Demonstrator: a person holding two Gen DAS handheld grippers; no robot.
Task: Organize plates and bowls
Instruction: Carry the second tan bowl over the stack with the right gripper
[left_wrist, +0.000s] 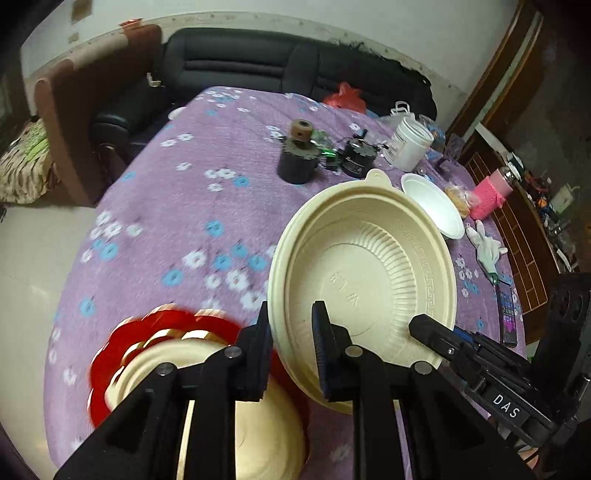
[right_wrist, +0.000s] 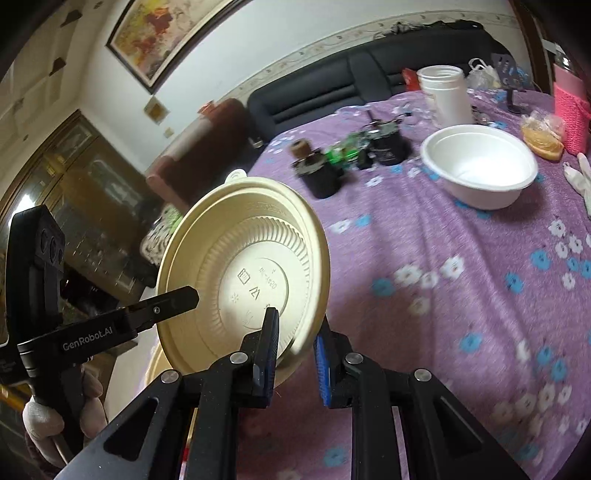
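Cream round ribbed plastic bowl (left_wrist: 364, 266), tilted on edge above the counter (left_wrist: 177, 221) covered in purple flowered cloth, clear of the cloth. Gripped on two sides at the rim: left claw (left_wrist: 291, 354) narrowed onto the near rim, one finger outside the wall, the other inside; right claw (right_wrist: 295, 354) likewise pinched on the rim, seen from the bowl's underside with its stamped base. In the left view, the right claw's fingertip (left_wrist: 424, 326) lying on the bowl's inner wall at lower right. In the right view, the left claw's fingertip (right_wrist: 177, 299) reaching over the underside from the left, held by a gloved hand (right_wrist: 55, 417).

Below and left of the lifted bowl, a red scalloped plate (left_wrist: 110, 354) holding another cream bowl (left_wrist: 258, 435), blurred. Farther back, a white foam bowl (right_wrist: 480, 166) upright on the cloth, well apart. Behind it, a white plastic jar (right_wrist: 448, 96), dark cylindrical motors (left_wrist: 295, 162), and a pink knitted-sleeve bottle (left_wrist: 491, 195) near the far edge.
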